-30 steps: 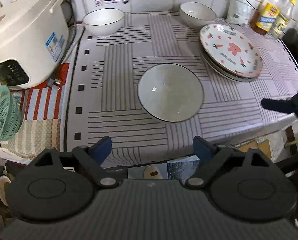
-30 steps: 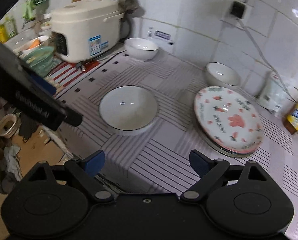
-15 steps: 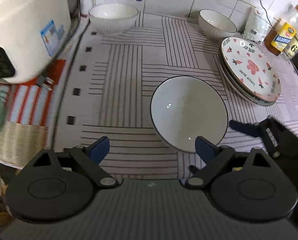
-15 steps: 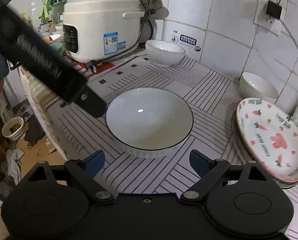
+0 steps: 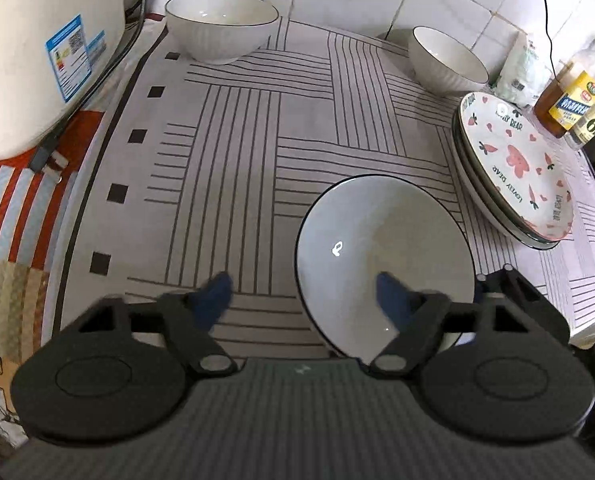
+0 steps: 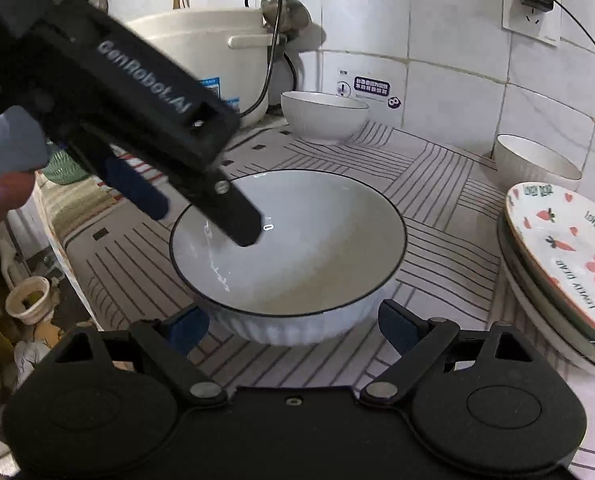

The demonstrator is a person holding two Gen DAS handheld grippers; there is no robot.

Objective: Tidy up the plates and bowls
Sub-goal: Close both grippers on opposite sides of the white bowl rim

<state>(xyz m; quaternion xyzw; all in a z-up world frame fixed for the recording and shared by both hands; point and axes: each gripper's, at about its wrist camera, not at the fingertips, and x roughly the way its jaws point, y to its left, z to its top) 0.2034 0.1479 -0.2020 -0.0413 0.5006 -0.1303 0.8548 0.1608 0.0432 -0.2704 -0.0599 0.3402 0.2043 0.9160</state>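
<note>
A white ribbed bowl with a dark rim (image 5: 381, 240) (image 6: 293, 240) sits on the striped cloth near the front edge. My left gripper (image 5: 303, 298) is open; its right finger hangs over the bowl's inside, its left finger outside the rim, and it also shows in the right wrist view (image 6: 201, 208). My right gripper (image 6: 293, 326) is open, its fingers on either side of the bowl's near wall. A second bowl (image 5: 221, 26) (image 6: 323, 116) stands at the back left, a third bowl (image 5: 447, 60) (image 6: 535, 160) at the back right. A stack of patterned plates (image 5: 513, 168) (image 6: 565, 268) lies on the right.
A white rice cooker (image 5: 37, 52) (image 6: 201, 52) stands at the left. Oil bottles (image 5: 569, 100) and a plastic bag (image 5: 521, 76) stand at the back right. A cable runs up to a wall socket (image 6: 535, 0). The counter's front edge (image 5: 589, 332) drops off.
Both grippers have moved forward to the front bowl. The left gripper's right finger has come over the bowl's rim. The right gripper now straddles the bowl's near wall.
</note>
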